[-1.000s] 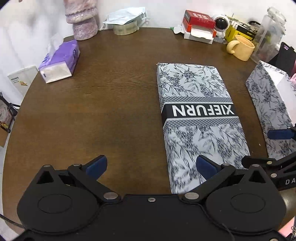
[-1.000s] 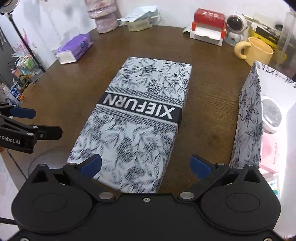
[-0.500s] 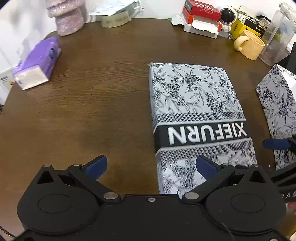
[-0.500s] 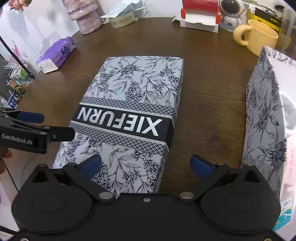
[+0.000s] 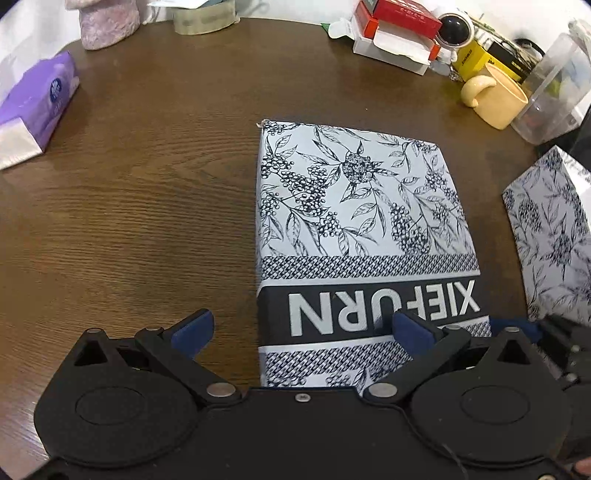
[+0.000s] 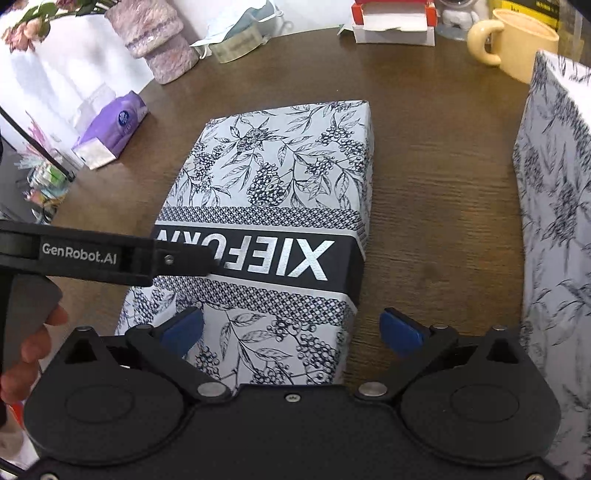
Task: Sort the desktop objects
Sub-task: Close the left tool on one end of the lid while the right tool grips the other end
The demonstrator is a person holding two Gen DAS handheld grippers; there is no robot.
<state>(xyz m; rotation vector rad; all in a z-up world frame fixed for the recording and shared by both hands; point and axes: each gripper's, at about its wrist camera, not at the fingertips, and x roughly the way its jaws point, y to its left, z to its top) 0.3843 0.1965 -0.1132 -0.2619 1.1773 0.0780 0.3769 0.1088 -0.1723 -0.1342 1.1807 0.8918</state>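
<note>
White cardboard lid (image 6: 273, 206) with dark flowers lies flat on the brown table (image 5: 129, 221) beside the open box (image 6: 557, 229), both grippers, left (image 5: 301, 328) and right (image 6: 291, 328), spread wide at its sides, so closing seems left.

We count 2 floral boxes (image 5: 364, 206) (image 6: 557, 206), 1 yellow mug (image 5: 496, 99), 1 purple tissue pack (image 5: 37, 107), 1 tape roll (image 5: 203, 16), 1 red-white carton (image 5: 397, 33) & 2 grippers (image 5: 303, 328) (image 6: 291, 330).

Bare table (image 5: 129, 221) left of patterned lid (image 5: 354, 206), open strip right before box (image 6: 554, 206), clutter along far edge
</note>
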